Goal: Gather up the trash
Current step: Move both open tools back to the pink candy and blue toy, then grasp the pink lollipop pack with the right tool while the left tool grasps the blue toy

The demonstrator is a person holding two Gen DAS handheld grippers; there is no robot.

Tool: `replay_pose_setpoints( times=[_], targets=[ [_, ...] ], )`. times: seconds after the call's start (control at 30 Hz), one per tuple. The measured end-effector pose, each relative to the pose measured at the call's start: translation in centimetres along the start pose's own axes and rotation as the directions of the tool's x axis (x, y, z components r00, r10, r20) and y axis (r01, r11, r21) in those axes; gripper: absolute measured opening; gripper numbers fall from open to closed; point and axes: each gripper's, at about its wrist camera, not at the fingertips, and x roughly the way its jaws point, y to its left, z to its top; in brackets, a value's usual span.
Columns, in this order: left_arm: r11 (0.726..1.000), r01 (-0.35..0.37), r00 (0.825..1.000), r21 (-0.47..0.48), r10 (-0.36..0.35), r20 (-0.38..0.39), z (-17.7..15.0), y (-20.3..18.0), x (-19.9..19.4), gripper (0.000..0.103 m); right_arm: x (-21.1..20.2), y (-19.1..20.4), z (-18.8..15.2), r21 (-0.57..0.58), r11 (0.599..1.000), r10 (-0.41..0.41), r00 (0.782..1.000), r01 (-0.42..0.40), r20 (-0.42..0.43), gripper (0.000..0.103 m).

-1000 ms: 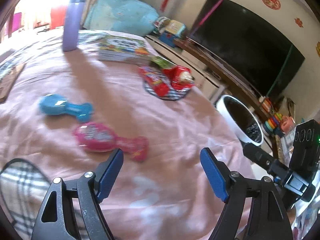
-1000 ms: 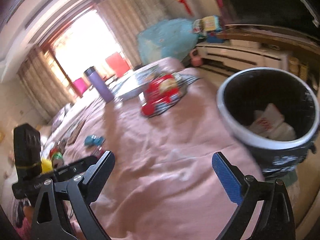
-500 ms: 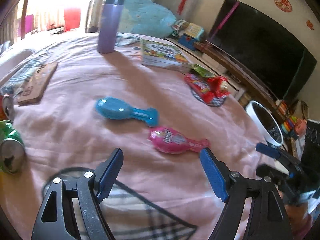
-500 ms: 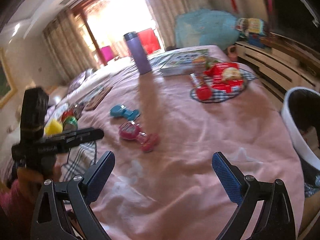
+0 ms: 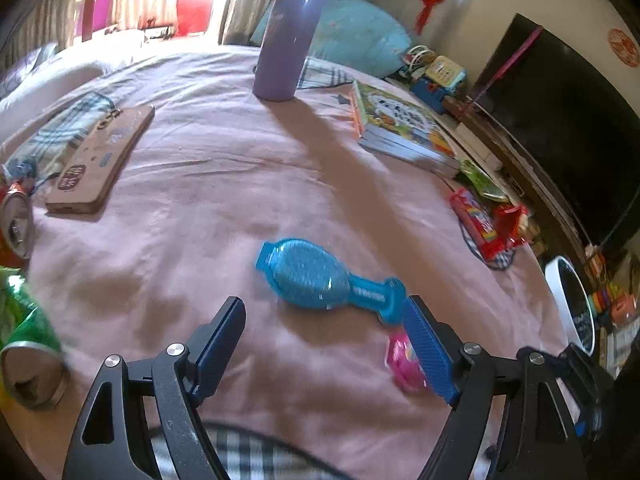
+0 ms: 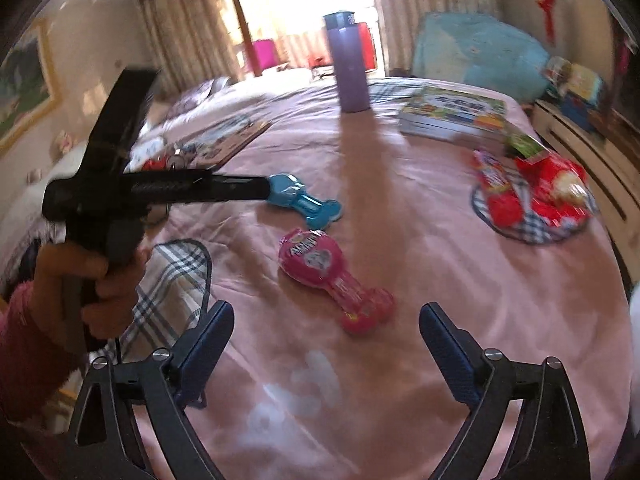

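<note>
Bed [image 5: 192, 208] under pink sheet. Centre: blue bottle [image 5: 320, 280], pink bottle [image 6: 332, 276] just beside. Far: purple flask [image 5: 288, 36], upright. Far right: books [image 5: 400, 128]. Right: checked mat [image 6: 528, 228] with red packets [image 6: 552, 192]. Left: board [image 5: 100, 160], cans [image 5: 24, 344]. Near: checked cloth [image 6: 168, 292].

Left tool [image 5: 324, 344], right tool [image 6: 326, 340]: black frames, blue ribbed pads, silver screws; dark-red sleeve [image 6: 24, 344].

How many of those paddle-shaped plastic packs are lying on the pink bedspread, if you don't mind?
2: the blue pack lies mid-bed, and the pink pack is just nearer, ahead of the right gripper. Others may be hidden.
</note>
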Motion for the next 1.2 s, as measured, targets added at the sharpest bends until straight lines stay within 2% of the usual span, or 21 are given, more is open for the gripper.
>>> replay_pose_setpoints(
  times=[0.13, 0.23, 0.27, 0.3, 0.33, 0.4, 0.43, 0.5, 0.6, 0.73, 0.8, 0.87, 0.97, 1.0, 1.03, 1.1, 1.13, 1.17, 1.2],
  targets=[
    [1.0, -0.021, 0.999, -0.02, 0.02, -0.035, 1.1, 0.1, 2.6, 0.081, 2.3, 0.6, 1.1, -0.059, 0.998, 0.007, 0.999, -0.01, -0.037, 0.085],
    [1.0, -0.03, 0.999, -0.006, 0.03, -0.034, 1.8, -0.3, 3.9, 0.081, 4.1, 0.5, 1.6, -0.087, 0.996, -0.005, 0.997, -0.002, -0.077, 0.074],
    [0.999, -0.033, 0.999, 0.005, 0.033, -0.033, 2.0, -0.6, 4.4, 0.079, 4.7, 0.3, 1.6, -0.09, 0.996, -0.01, 0.996, 0.002, -0.091, 0.067],
    [0.999, -0.035, 0.999, 0.018, 0.036, -0.031, 2.0, -0.8, 4.8, 0.079, 5.1, 0.1, 1.6, -0.091, 0.996, -0.018, 0.994, 0.008, -0.103, 0.055],
    [0.998, -0.038, 0.999, 0.04, 0.04, -0.029, 2.1, -1.3, 5.2, 0.078, 5.6, -0.2, 1.5, -0.09, 0.996, -0.036, 0.992, 0.026, -0.118, 0.048],
    [0.996, -0.039, 0.999, 0.077, 0.041, -0.026, 2.1, -2.0, 5.7, 0.065, 5.3, -0.8, 1.3, -0.082, 0.995, -0.062, 0.992, 0.054, -0.111, 0.023],
    [0.993, -0.045, 0.998, 0.105, 0.048, -0.029, 2.0, -2.6, 6.1, 0.055, 5.0, -1.1, 1.3, -0.073, 0.996, -0.067, 0.991, 0.059, -0.113, 0.021],
    [0.987, -0.04, 0.999, 0.156, 0.044, -0.028, 1.9, -3.7, 6.5, 0.051, 4.1, -2.2, 0.7, -0.04, 0.997, -0.074, 0.991, 0.07, -0.111, 0.02],
    [0.976, 0.025, 0.999, 0.214, -0.015, -0.049, 1.7, -5.4, 7.1, 0.05, 2.4, -3.7, -0.4, 0.016, 0.996, -0.09, 0.991, 0.092, -0.099, 0.02],
    [0.939, 0.114, 0.991, 0.326, -0.086, -0.1, 0.6, -8.7, 7.7, 0.05, -0.7, -7.1, -2.6, 0.171, 0.978, -0.108, 0.991, 0.12, -0.077, 0.02],
    [0.905, 0.149, 0.986, 0.398, -0.106, -0.128, 0.1, -10.4, 7.6, 0.05, -2.3, -8.8, -3.8, 0.238, 0.961, -0.13, 0.99, 0.141, -0.063, 0.02],
    [0.853, 0.202, 0.976, 0.481, -0.134, -0.173, -0.8, -12.1, 7.5, 0.05, -3.5, -10.1, -4.5, 0.285, 0.942, -0.165, 0.985, 0.175, -0.057, 0.021],
    [0.758, 0.305, 0.943, 0.577, -0.158, -0.292, -2.3, -14.3, 7.8, 0.05, -5.1, -11.8, -5.6, 0.346, 0.911, -0.221, 0.974, 0.224, -0.051, 0.021],
    [0.73, 0.311, 0.941, 0.608, -0.146, -0.307, -2.8, -14.9, 7.8, 0.051, -5.3, -12.0, -5.7, 0.356, 0.907, -0.223, 0.973, 0.226, -0.051, 0.021],
    [0.717, 0.287, 0.949, 0.635, -0.124, -0.29, -3.1, -15.3, 7.8, 0.052, -5.5, -12.4, -6.0, 0.373, 0.902, -0.217, 0.975, 0.219, -0.046, 0.022],
    [0.73, 0.265, 0.954, 0.63, -0.102, -0.283, -3.0, -15.6, 7.9, 0.062, -5.7, -12.5, -6.2, 0.397, 0.896, -0.204, 0.978, 0.201, -0.035, 0.026],
    [0.753, 0.251, 0.957, 0.609, -0.096, -0.275, -3.0, -15.4, 7.9, 0.073, -5.9, -12.6, -6.4, 0.404, 0.895, -0.196, 0.98, 0.189, -0.026, 0.03],
    [0.783, 0.221, 0.964, 0.581, -0.085, -0.253, -3.0, -15.0, 7.8, 0.082, -5.9, -12.6, -6.3, 0.409, 0.895, -0.19, 0.982, 0.18, -0.016, 0.042],
    [0.806, 0.198, 0.968, 0.557, -0.074, -0.238, -3.2, -14.7, 7.7, 0.083, -6.3, -12.5, -6.4, 0.413, 0.894, -0.188, 0.982, 0.171, 0.0, 0.053]
  ],
)
